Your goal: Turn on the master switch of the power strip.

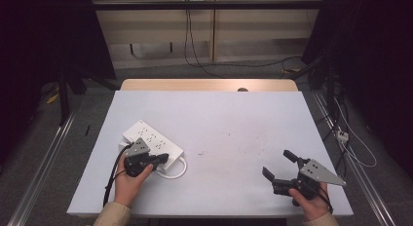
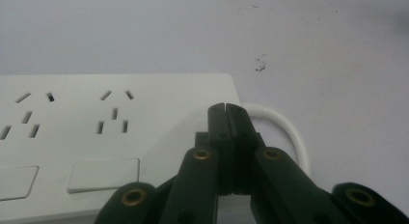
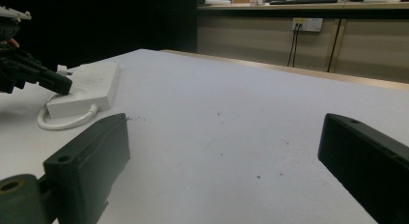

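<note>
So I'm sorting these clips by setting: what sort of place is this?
Likely a lab or workshop: a bare table with only a power strip, floor rails beside it, and loose cables on the floor.

The right tongs stand wide open low over the pale bench, one black jaw rising at the near left and the other at the near right, with bare, faintly speckled bench surface between them. Far off to the left lies a white power strip flat on the bench, its white cable curling in a loop from the near end, and the other tongs (dark, coming in from the left edge) rest their closed tip on that near end. Beyond the bench's far edge runs a beige wall with a socket plate and two dark cords hanging from it.
</note>
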Motion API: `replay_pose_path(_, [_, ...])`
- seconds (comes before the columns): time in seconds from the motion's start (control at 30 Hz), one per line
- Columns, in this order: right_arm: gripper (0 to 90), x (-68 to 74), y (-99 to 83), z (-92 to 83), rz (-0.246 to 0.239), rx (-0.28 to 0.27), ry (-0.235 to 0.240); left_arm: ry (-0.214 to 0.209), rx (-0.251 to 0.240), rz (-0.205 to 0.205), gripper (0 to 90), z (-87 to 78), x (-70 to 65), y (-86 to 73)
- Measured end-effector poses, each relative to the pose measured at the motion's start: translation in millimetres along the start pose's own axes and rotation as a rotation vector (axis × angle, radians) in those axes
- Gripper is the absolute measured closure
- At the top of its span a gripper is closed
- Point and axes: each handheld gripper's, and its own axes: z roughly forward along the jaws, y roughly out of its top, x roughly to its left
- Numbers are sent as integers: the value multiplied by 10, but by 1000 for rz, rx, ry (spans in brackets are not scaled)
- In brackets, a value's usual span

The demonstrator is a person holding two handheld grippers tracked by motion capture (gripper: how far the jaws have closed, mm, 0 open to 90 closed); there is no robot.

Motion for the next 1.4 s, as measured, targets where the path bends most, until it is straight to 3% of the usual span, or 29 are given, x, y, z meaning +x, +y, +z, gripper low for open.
replay_pose_path(0.87, [41, 3, 2, -1, -9, -2, 1, 19, 7, 34, 900, 13, -33, 3])
replay_pose_path(1.4, [41, 1, 2, -7, -9, -3, 2, 6, 2, 36, 900, 56, -57, 3])
